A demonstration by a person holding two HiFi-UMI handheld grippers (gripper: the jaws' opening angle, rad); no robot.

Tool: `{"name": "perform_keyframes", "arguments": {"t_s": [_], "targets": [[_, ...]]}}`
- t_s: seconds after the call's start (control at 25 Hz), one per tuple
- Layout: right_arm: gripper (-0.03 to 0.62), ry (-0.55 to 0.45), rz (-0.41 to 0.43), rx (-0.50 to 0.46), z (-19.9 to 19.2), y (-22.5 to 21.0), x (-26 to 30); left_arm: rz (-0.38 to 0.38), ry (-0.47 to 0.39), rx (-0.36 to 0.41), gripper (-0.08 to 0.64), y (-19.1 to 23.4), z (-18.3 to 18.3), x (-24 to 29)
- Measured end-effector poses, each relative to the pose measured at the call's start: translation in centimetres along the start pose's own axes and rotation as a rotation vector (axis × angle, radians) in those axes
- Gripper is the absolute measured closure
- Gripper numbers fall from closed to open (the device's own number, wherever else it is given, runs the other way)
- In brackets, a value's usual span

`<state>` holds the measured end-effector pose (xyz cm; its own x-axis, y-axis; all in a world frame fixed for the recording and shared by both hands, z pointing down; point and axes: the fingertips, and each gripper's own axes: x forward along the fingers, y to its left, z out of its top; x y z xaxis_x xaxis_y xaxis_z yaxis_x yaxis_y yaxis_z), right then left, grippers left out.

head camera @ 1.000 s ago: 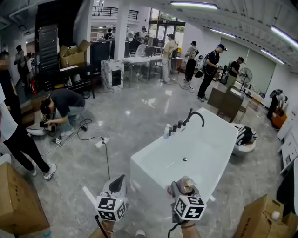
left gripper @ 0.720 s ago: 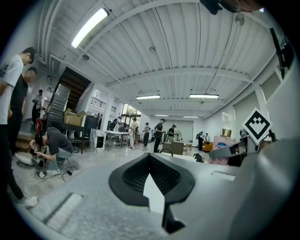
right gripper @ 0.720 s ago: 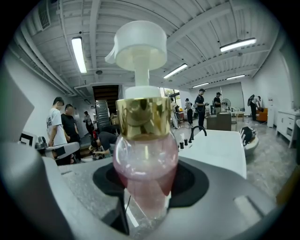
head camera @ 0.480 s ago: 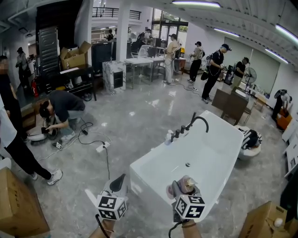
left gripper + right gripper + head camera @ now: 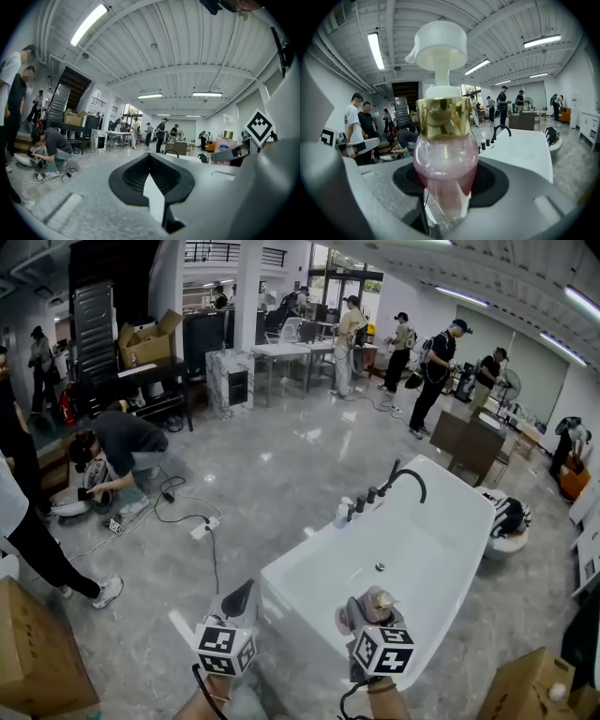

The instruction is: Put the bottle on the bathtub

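The bottle (image 5: 376,599) has a pink glass body (image 5: 445,161), a gold collar and a white pump top. It stands upright between the jaws of my right gripper (image 5: 368,613), which is shut on its lower body (image 5: 446,190). That gripper hovers over the near end of the white bathtub (image 5: 314,549), above the rim. The tub stretches away to the right, with a black faucet (image 5: 406,476) and a small white bottle (image 5: 341,512) on its left rim. My left gripper (image 5: 240,598) is held left of the tub's near corner. Its jaws (image 5: 151,180) are shut and hold nothing.
Cardboard boxes stand at the lower left (image 5: 37,643) and lower right (image 5: 525,681). A person (image 5: 117,451) crouches on the floor at the left beside cables (image 5: 192,521). A round white basin (image 5: 503,526) sits beyond the tub. Several people stand at the back.
The head view has drifted, so the tub sits slightly further right and looks a little nearer. Both grippers keep their places and the right still holds the bottle.
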<state>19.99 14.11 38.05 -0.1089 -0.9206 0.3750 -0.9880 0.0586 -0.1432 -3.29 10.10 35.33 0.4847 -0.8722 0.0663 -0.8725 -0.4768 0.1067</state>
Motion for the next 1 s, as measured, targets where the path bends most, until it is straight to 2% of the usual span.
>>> {"name": "perform_keyframes", "arguments": {"t_s": [0.16, 0.44, 0.8, 1.0], "targets": [[0.370, 0.003, -0.013, -0.006, 0.6, 0.1, 2.7, -0.010, 0.011, -0.018, 0.563, 1.8, -0.2, 3.0], [0.370, -0.016, -0.061, 0.025, 3.4, 0.5, 8.4, -0.061, 0.014, 0.008, 0.563, 5.8, 1.4, 8.9], [0.370, -0.006, -0.095, 0.032, 7.9, 3.8, 16.3, -0.103, 0.037, -0.031, 0.563, 13.2, 3.2, 16.4], [0.370, -0.014, -0.139, 0.031, 10.1, 5.1, 20.0, -0.123, 0.026, -0.006, 0.563, 17.4, 4.3, 19.9]]}}
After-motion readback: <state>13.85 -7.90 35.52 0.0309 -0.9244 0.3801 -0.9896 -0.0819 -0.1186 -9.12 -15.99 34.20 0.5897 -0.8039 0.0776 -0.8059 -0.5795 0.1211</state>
